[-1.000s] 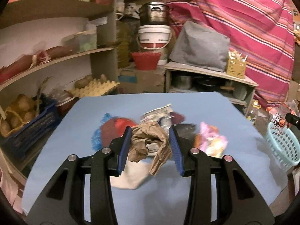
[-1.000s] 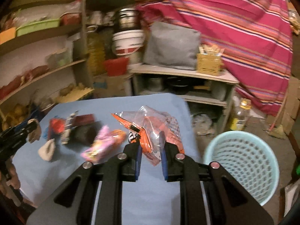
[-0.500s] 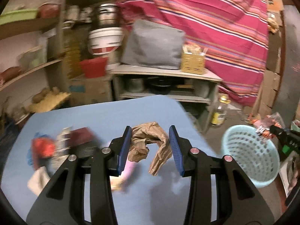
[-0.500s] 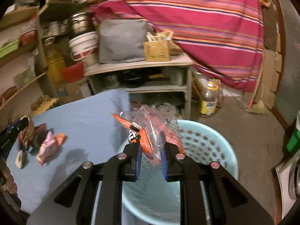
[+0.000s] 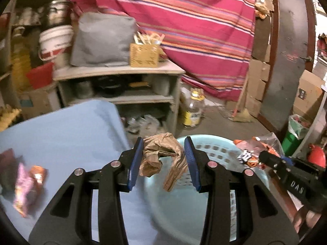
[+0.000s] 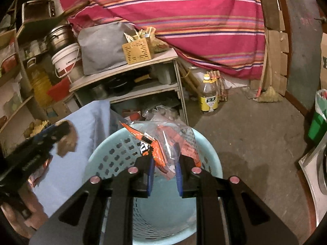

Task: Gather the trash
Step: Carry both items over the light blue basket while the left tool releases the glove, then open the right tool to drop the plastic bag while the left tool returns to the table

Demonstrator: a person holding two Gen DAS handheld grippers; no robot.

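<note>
Crumpled brown paper scrap (image 5: pixel 161 155): creased, one strip hanging down, clamped between blue pads of left gripper (image 5: pixel 163 161), above near rim of pale blue perforated basket (image 5: pixel 214 149). Clear plastic wrapper with orange print (image 6: pixel 163 143): wrinkled, pinched between pads of right gripper (image 6: pixel 164 170), directly over basket opening. Pink and orange wrappers (image 5: pixel 26 181): blurred, lying on blue table cover (image 5: pixel 67 134), well apart from basket; basket on floor just beside table edge.
</note>
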